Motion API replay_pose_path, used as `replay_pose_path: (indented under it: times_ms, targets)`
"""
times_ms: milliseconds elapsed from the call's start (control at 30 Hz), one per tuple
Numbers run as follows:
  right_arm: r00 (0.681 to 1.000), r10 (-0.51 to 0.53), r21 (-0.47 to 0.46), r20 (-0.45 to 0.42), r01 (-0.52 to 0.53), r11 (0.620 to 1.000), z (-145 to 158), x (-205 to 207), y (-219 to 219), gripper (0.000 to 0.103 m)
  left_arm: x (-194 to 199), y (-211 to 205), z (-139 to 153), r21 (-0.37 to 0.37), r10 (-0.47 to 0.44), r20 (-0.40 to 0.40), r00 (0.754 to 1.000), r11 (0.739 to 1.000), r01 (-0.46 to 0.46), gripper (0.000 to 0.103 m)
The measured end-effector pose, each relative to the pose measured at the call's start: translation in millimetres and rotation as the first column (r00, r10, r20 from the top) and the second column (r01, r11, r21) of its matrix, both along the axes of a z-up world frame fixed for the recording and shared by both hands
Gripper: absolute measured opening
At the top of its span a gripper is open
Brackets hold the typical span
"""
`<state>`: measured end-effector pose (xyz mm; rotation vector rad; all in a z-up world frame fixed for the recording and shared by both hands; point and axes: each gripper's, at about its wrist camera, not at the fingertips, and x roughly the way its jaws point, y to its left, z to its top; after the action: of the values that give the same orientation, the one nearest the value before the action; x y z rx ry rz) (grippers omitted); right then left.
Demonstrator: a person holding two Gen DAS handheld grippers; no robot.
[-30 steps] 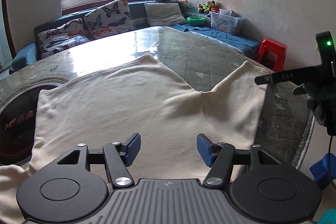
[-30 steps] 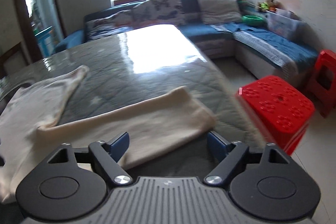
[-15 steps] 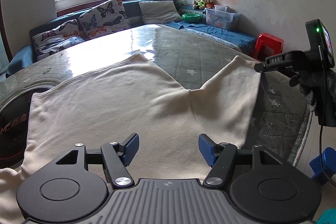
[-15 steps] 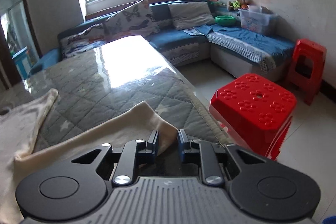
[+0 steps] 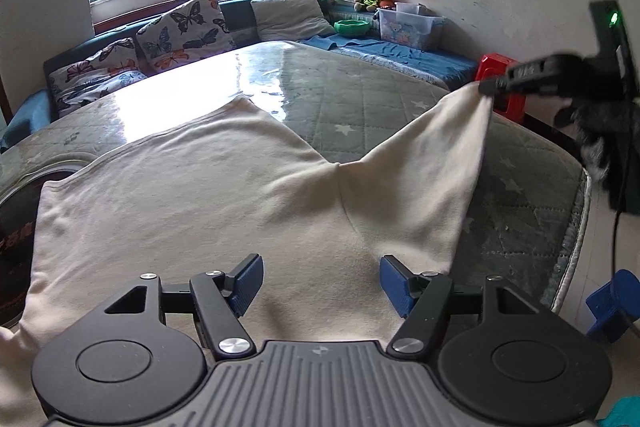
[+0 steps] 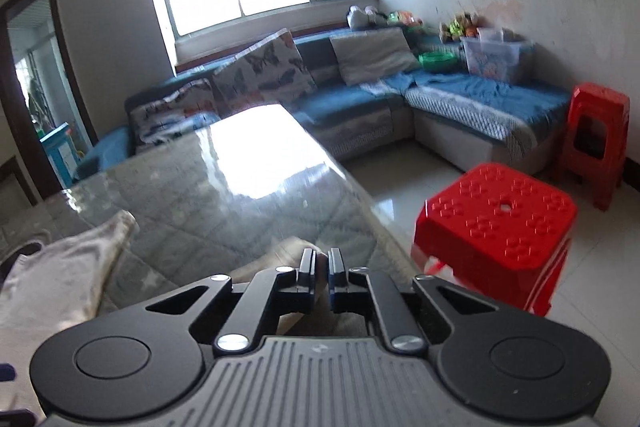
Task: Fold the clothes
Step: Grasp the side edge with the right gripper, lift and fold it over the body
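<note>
I am working two hand-held grippers over a cream garment (image 5: 192, 195) spread on a grey quilted table (image 5: 360, 95) with a glossy clear cover. The garment lies across the near half of the table, its body toward the near left corner and one sleeve reaching to the right edge.

My left gripper (image 5: 318, 281) hovers just above the near hem with its blue-padded jaws spread wide, holding nothing. My right gripper (image 5: 486, 87) is pinched tight on the sleeve's end and has it lifted off the table at the right edge, so the cloth hangs in a taut slope back down to the body.

The risks, as I judge them: the pinch takes only a small bit of cuff, so a quick pull could slip it free and drop the sleeve over the right edge toward the red stool (image 6: 496, 227). The cover looks slick, so dragging the sleeve across may slide the whole garment, since nothing pins the body.

On the sofa against the far wall sit a clear plastic storage box (image 5: 408, 25), contents unreadable, and a green bowl (image 5: 353, 27) whose inside I cannot see.
</note>
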<state>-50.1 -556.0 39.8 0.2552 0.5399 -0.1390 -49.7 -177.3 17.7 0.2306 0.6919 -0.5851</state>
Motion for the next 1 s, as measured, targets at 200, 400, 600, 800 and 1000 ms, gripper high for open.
replay_pose_path:
  times_ms: [200,400,600,800,1000]
  targets:
    - [0.995,0.070,-0.018,0.076,-0.069,0.997,40,-12,16,0.005,1,3,2,-0.024,-0.005,0.009,1.000,1.000,0.005,0.069]
    - [0.959,0.232,-0.058,0.159,-0.226,0.972,91,-16,63,0.005,2,34,14,-0.070,0.066,0.035,0.997,0.996,-0.064,0.070]
    - [0.880,0.441,-0.118,0.175,-0.426,0.897,116,-9,138,0.005,2,82,20,-0.104,0.182,0.049,0.982,0.979,-0.176,0.070]
    - [0.771,0.619,-0.154,0.145,-0.601,0.784,123,2,215,0.005,-4,125,17,-0.132,0.279,0.030,0.960,0.953,-0.273,0.070]
    - [0.664,0.746,-0.122,0.052,-0.737,0.664,98,8,283,0.006,-13,150,13,-0.142,0.336,0.012,0.942,0.933,-0.331,0.070]
